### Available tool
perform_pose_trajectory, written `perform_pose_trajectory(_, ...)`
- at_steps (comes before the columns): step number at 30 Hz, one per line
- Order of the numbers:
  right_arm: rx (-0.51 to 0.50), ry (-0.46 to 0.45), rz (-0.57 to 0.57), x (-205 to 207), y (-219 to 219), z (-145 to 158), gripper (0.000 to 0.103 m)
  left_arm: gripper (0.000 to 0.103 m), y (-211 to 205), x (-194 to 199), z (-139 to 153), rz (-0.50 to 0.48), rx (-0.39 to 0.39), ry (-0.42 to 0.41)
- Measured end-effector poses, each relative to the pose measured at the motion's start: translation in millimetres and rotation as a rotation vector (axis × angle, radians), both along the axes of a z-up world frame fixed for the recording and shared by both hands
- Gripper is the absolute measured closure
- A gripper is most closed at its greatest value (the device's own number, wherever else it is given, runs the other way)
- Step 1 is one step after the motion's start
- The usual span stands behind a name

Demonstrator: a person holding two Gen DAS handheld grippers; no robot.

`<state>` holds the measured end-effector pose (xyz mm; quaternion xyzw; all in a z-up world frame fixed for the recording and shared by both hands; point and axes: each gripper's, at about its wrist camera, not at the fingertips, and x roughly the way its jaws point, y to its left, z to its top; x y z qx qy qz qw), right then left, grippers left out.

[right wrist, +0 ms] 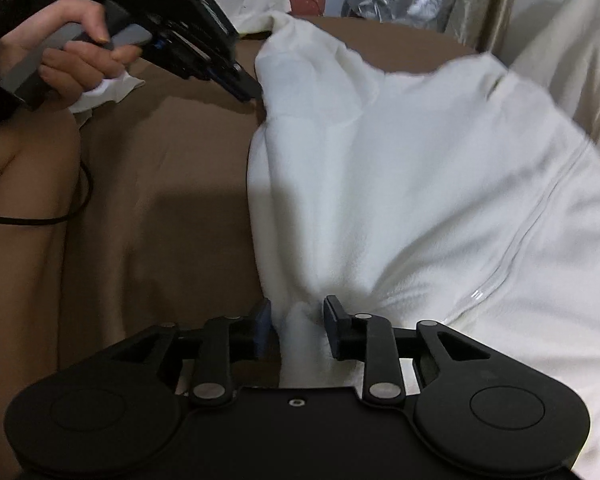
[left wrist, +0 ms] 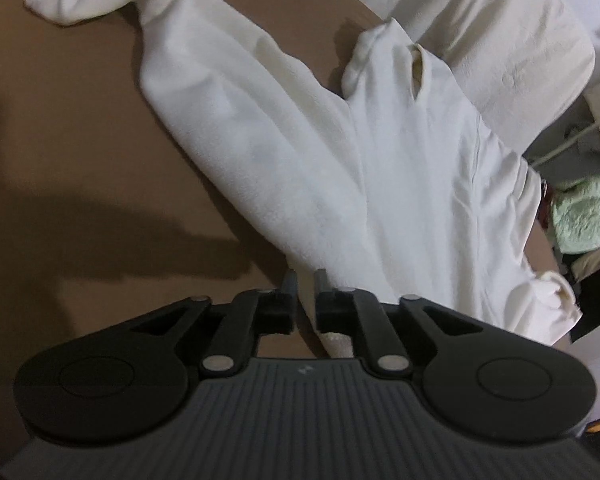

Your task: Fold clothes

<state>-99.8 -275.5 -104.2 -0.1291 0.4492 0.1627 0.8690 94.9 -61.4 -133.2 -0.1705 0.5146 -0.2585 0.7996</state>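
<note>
Sprawling across the brown cloth-covered table (left wrist: 80, 128), the white fleece zip-front garment (left wrist: 400, 168) ran from a sleeve cuff at eleven o'clock in the left wrist view down to its hem at five o'clock. The left gripper (left wrist: 305, 280) hovered at the six o'clock edge of that sleeve, its jaws parted by only a narrow slit with bare table showing between them, pinching nothing. The right gripper (right wrist: 297, 308) stood partly spread around a raised ridge of fleece at six o'clock in its own view; the pads did not look pressed on it.

If the right jaws closed on that ridge alone, I judged they could catch one layer, so the fold would drag unevenly. The left gripper, so near the sleeve edge, could slip off the soft pile or nudge it into a wrinkle.

Motion blur smeared the garment's far shoulder at one o'clock. Both hem corners were cut off by the gripper bodies, and the clutter beyond the table was unreadable.
</note>
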Motion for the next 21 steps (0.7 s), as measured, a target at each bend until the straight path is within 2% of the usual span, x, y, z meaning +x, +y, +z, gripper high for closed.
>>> perform_pose_trajectory(2, 0.007, -0.045, 0.011, -10.1, -0.3, 20.1, 0.065, 0.086, -4.5, 0.6, -0.3, -0.015, -0.006, 0.001)
perform_pose_trajectory(4, 0.058, -0.104, 0.023, -17.8, -4.3, 38.0, 0.057, 0.08, -9.3, 3.3, -1.8, -0.019, -0.009, 0.005)
perform_pose_trajectory(5, 0.105, -0.1, 0.028, -13.3, -5.2, 41.9, 0.057, 0.079, -12.1, 4.5, -1.9, -0.016, -0.006, 0.004)
perform_pose_trajectory(7, 0.203, -0.088, 0.038, -3.0, -6.9, 48.9, 0.057, 0.069, -17.3, 7.1, -2.7, -0.008, 0.0, 0.005)
perform_pose_trajectory(10, 0.204, 0.008, 0.003, 30.4, 3.7, 15.3, 0.056, 0.062, -22.3, 13.1, -7.0, 0.019, 0.008, 0.011)
perform_pose_trajectory(11, 0.161, 0.023, -0.025, 39.3, 8.1, 0.8, 0.056, 0.062, -23.5, 15.2, -9.6, 0.031, 0.013, 0.014)
perform_pose_trajectory(12, 0.115, 0.037, -0.054, 48.0, 12.7, -14.0, 0.056, 0.062, -25.3, 18.3, -13.5, 0.04, 0.019, 0.019)
perform_pose_trajectory(13, 0.104, 0.048, -0.059, 53.0, 14.6, -23.7, 0.058, 0.075, -28.6, 23.0, -18.5, 0.033, 0.029, 0.026)
perform_pose_trajectory(14, 0.096, 0.06, -0.063, 57.7, 16.4, -33.1, 0.06, 0.096, -32.5, 27.6, -19.9, 0.009, 0.042, 0.022)
perform_pose_trajectory(15, 0.084, 0.053, -0.072, 59.9, 17.4, -34.8, 0.071, 0.097, -36.9, 31.2, -15.7, -0.006, 0.058, -0.003)
perform_pose_trajectory(16, 0.071, 0.045, -0.081, 62.0, 18.4, -35.9, 0.093, 0.098, -41.3, 34.8, -11.6, -0.021, 0.073, -0.029)
perform_pose_trajectory(17, 0.069, 0.034, -0.076, 63.2, 19.0, -32.4, 0.096, 0.098, -43.3, 34.5, -1.9, -0.03, 0.072, -0.08)
perform_pose_trajectory(19, 0.15, -0.031, -0.026, 54.9, 14.7, -11.2, 0.096, 0.098, -36.3, 20.1, 33.0, -0.019, 0.006, -0.251)
perform_pose_trajectory(21, 0.201, -0.161, 0.044, 34.3, 10.2, 17.7, 0.096, 0.098, -14.0, 2.0, 55.5, 0.018, -0.093, -0.353)
